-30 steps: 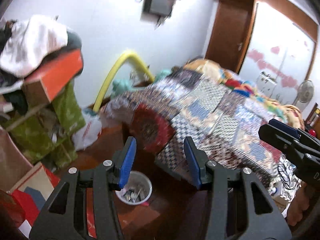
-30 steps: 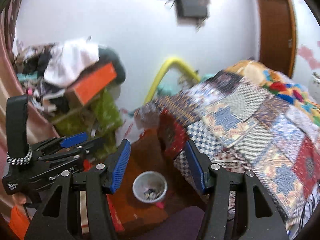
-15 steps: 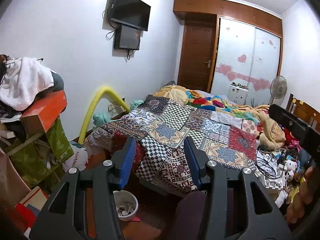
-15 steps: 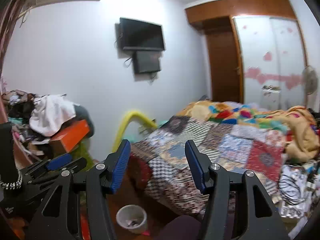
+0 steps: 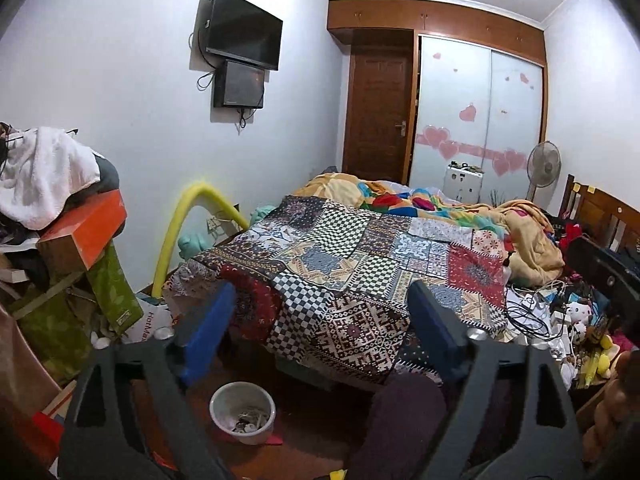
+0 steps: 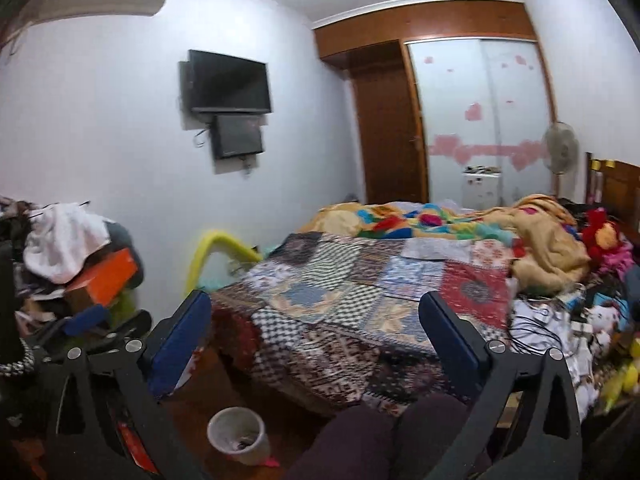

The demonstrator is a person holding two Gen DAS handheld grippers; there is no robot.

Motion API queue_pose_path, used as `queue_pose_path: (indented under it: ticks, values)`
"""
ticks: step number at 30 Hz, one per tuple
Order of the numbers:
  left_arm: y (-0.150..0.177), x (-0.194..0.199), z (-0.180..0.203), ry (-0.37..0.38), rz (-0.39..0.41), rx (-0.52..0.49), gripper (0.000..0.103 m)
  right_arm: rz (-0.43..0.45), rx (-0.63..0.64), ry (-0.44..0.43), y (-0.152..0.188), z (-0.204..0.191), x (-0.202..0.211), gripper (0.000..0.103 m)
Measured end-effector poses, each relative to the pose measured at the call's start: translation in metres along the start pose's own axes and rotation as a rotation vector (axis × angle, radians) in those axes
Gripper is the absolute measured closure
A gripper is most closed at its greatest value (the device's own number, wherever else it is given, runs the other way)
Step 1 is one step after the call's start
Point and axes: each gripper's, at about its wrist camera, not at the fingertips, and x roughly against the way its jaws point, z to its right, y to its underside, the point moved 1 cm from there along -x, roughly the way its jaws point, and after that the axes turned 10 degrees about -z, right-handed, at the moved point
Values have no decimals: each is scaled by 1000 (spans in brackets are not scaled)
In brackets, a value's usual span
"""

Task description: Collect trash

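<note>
My right wrist view is smeared, so the hearts on the wardrobe doors (image 6: 486, 128) blur together. Scraps inside the white bin (image 5: 243, 407) beside the bed (image 5: 360, 264) are too small to name.

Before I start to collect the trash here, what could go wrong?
1. The white bin on the floor stands close to the bed's foot and the person's knees; a careless step or reach could tip it and spill what it holds.
2. Loose cables lie tangled among small items at the bed's right side; an open gripper could snag them.
3. The orange box sits tilted on a cluttered pile; a bump might bring it down.
</note>
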Motion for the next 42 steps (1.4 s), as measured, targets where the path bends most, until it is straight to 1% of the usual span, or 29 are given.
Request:
queue_pose_path:
  ticks: [3,11,22,42]
  values:
    - [1,-2,4,5,-6,-17,14,-18,-11,-1,-1,5,-2,0]
    - [3,-3,10,5,-8,-43,13,-26,3,12,3,6,-1,0]
    - [7,-7,6,8,-24,-38,13,-48,33,4,4,-1,-1,0]
    - [9,-7,10,9,-31,-43,12,-61,53,3,5,-12,0,0]
